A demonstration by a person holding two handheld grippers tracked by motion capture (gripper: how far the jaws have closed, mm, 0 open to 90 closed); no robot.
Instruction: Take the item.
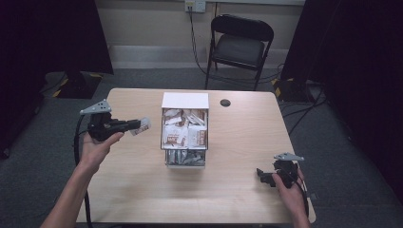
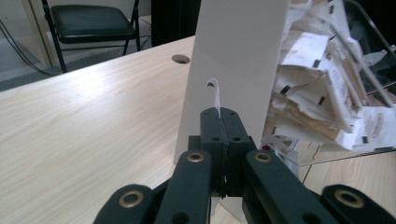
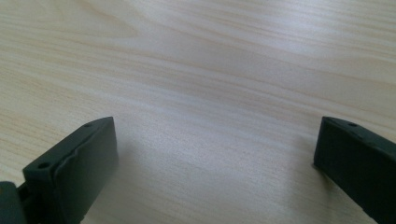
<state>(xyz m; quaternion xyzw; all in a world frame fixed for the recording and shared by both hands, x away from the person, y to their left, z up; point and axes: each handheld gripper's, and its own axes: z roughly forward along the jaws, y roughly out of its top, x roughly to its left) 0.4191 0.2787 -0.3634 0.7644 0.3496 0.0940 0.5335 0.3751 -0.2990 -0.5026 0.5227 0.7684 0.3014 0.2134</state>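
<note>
your left gripper (image 1: 135,126) is clenched on a thin sachet (image 1: 141,127), held above the table (image 1: 228,190) just left of the sachet box (image 1: 185,100). it looks light, limp and slippery, so pinch well inside the edge. your right gripper (image 3: 215,154) rests released.

A thin white sachet (image 2: 216,95) is pinched edge-on between the closed black jaws of the left gripper (image 2: 222,128). Just beyond, a white dispenser box (image 2: 233,60) crammed with sachets (image 2: 317,88) is seen on the wooden table (image 2: 84,116).
</note>
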